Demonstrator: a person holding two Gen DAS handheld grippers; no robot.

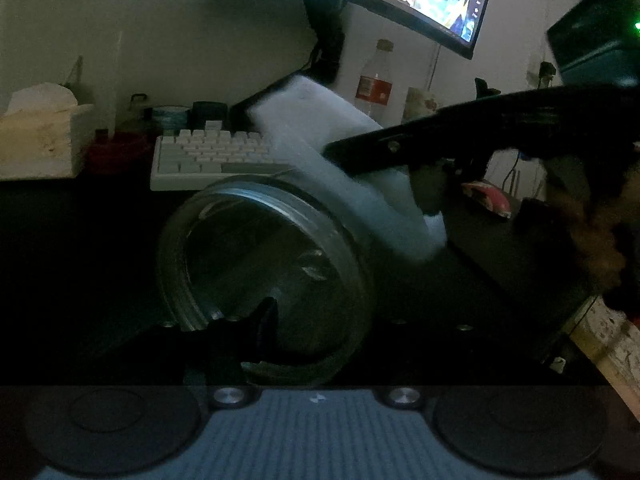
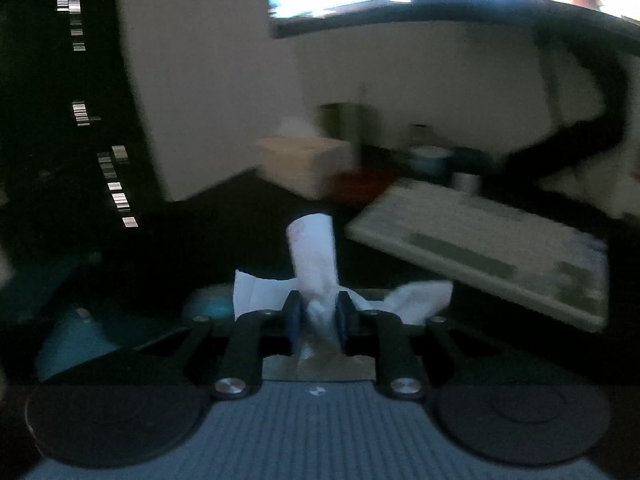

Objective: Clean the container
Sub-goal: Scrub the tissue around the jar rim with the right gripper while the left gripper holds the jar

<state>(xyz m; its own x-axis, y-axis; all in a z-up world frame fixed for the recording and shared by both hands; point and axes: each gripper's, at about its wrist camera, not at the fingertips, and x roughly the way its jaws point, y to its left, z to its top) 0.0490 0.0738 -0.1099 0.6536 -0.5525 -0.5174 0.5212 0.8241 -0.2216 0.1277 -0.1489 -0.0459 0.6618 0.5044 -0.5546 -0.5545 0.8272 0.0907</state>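
While your left gripper (image 1: 256, 320) clamps the empty tilted glass jar (image 1: 264, 280), right gripper (image 2: 316, 314) pinches rolled tissue (image 2: 314, 256) beside its rim.

1. Container (image 1: 264, 272): clear glass, glossy, ridged at the rim, dim reflections inside.
2. Tissue (image 2: 314, 264): white soft paper, matt, crumpled where the right gripper (image 2: 318, 312) pinches it.
3. Right gripper: black matt plastic links, shiny metal screw heads, blue pads (image 2: 292, 320).
4. Left gripper (image 1: 248, 332): dark matt plastic; ribbed grey-blue body below.
5. Surface (image 1: 80, 240): black, matt.
6. Keyboard (image 1: 208, 156): off-white plastic, matt.
7. Bottle (image 1: 376, 80): clear plastic, glossy red label.
8. Tissue box (image 1: 40, 140): pale, wood-like, rough.
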